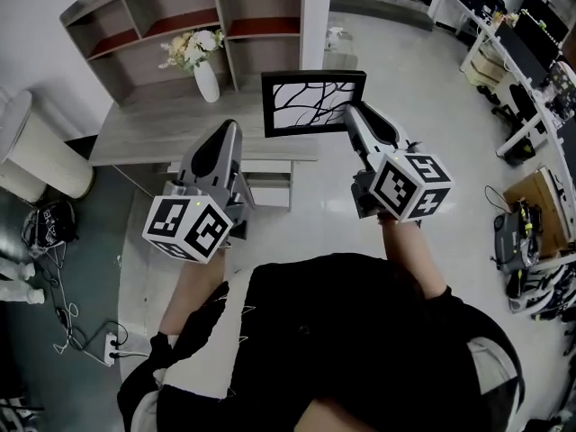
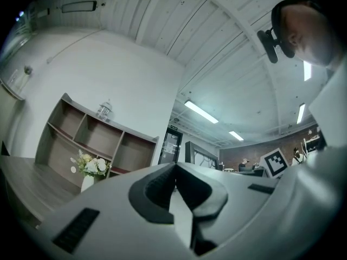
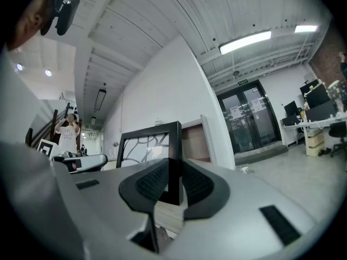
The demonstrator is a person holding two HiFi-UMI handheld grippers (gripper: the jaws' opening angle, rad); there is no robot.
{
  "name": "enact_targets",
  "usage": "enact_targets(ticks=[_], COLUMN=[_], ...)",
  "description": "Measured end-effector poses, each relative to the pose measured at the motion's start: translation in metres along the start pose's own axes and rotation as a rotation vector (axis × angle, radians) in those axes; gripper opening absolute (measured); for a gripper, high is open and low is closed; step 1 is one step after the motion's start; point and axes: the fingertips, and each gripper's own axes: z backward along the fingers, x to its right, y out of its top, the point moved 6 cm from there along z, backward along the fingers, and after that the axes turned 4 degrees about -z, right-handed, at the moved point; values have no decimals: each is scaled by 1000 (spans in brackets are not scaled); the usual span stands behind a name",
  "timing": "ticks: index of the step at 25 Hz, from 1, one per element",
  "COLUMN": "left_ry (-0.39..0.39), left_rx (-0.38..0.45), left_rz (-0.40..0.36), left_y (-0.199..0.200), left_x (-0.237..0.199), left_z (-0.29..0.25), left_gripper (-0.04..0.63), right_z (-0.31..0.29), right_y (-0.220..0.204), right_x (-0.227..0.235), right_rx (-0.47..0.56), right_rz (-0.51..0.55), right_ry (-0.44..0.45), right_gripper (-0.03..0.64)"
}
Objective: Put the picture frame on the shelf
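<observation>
Keep black-framed picture (image 1: 312, 103) clamped upright in right gripper (image 1: 350, 109), left gripper (image 1: 229, 127) closed, empty; clear white flower vase (image 1: 206, 81) toward grey wooden shelf (image 1: 219, 9).

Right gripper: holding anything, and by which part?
Right gripper is clamped on the picture frame, by its right side bar. Left gripper holds nothing.

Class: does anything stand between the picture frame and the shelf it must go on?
Partly. A vase of flowers stands on the desk in front of the shelf, left of the picture frame clamped in the right hand-held gripper. The shelf's right-end compartments look unblocked.
</observation>
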Motion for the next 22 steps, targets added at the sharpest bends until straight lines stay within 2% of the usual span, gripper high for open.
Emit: enact_targets(ticks=[7, 14, 22], left_ry=[27, 45, -9], left_rx=[-13, -60, -119], left_rz=[38, 65, 96], left_y=[-31, -55, -81], left_x=[-2, -9, -48], left_z=[-18, -34, -75], left_gripper=[11, 11, 11], right_z=[-20, -37, -80], right_y=[-16, -41, -61], right_x=[29, 48, 66], right_rx=[-38, -123, -145], right_rz=[-24, -44, -66], right_ry=[29, 28, -27], right_gripper=[81, 81, 81])
